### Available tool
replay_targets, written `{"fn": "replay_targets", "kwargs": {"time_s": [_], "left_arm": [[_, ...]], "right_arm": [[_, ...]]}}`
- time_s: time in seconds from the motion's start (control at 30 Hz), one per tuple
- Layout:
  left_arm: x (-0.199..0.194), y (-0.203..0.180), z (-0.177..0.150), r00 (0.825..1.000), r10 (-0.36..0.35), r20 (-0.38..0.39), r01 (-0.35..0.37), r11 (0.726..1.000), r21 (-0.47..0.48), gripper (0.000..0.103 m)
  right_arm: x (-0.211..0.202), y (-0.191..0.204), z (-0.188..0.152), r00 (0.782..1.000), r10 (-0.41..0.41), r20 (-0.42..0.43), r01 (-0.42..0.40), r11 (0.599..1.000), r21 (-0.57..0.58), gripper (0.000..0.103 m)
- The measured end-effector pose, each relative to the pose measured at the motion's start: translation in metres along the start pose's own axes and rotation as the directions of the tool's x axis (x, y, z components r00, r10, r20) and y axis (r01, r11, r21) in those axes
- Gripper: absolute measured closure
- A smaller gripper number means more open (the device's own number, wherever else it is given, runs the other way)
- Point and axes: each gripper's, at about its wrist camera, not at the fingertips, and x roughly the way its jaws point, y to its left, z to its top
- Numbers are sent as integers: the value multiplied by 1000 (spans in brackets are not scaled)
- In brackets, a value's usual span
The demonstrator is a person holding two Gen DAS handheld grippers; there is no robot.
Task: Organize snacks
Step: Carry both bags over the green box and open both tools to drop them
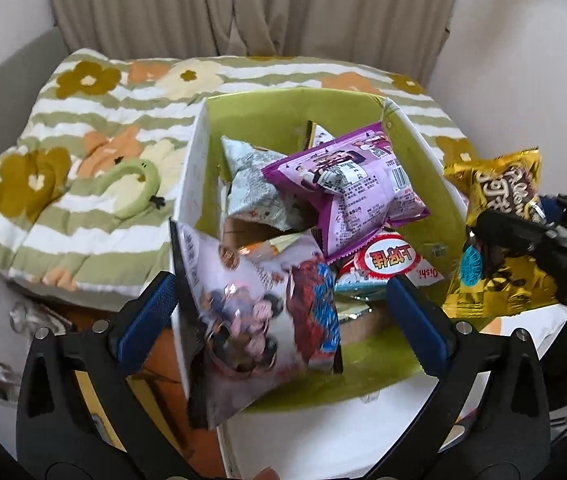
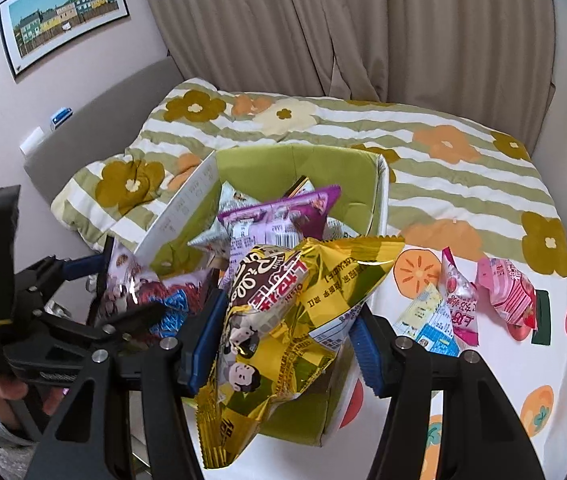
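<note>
A flower-patterned striped quilt (image 2: pixel 423 160) lay behind. Beige curtains (image 2: pixel 363 20) hung beyond it. A framed townscape picture (image 2: pixel 63 12) hung on the wall.

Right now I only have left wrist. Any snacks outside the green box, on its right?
Observer: Yes. Three lie on the persimmon-print cloth right of the green box: a blue-and-yellow packet, a pink-and-silver packet and a pink striped packet.
Operator: Right jaws, both pads on the gold bag?
Observer: Yes. On the right gripper, a blue pad sits against each side of the gold snack bag.
</note>
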Motion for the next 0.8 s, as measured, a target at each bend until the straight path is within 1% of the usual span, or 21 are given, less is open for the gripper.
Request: {"fn": "replay_targets", "kwargs": {"time_s": [0.1,0.17,0.2,0.33,0.4,0.43,0.47,0.5,0.53,0.6,0.63,0.8], "left_arm": [[-9,0,-5,1000,22,21,-22,1000,-5,0],[-13,1,-6,998,54,26,-53,998,-12,0],[-16,3,-5,998,57,26,-56,998,-26,0],[-22,8,-4,999,27,37,-24,997,-71,0],[-21,11,-6,999,35,28,-33,996,-78,0],[-21,11,-7,999,39,24,-37,996,-78,0],[-21,11,-8,999,41,22,-39,996,-79,0],[-22,11,-10,999,44,23,-42,996,-83,0],[-23,11,-11,999,42,22,-40,996,-85,0],[-24,10,-13,999,37,20,-36,996,-86,0],[-24,9,-13,999,40,18,-38,996,-83,0],[-21,4,-14,1000,31,4,-31,997,-74,0]], "right_arm": [[4,6,-2,1000,-9,-12,9,1000,-27,48],[7,8,-4,1000,-3,-19,2,999,-44,48],[9,9,-5,1000,4,-22,-5,999,-52,48],[17,11,-4,1000,9,-24,-10,998,-65,47],[23,13,-4,999,17,-36,-19,998,-65,46],[26,14,-4,999,19,-37,-22,998,-64,39],[28,14,-5,999,20,-26,-22,998,-62,19],[28,14,-7,1000,21,-13,-22,998,-63,7],[28,14,-8,1000,25,2,-25,998,-64,0],[23,13,-12,998,46,44,-43,997,-69,0],[21,11,-14,998,46,52,-43,997,-71,0],[21,10,-23,999,34,15,-32,996,-77,0]]}}
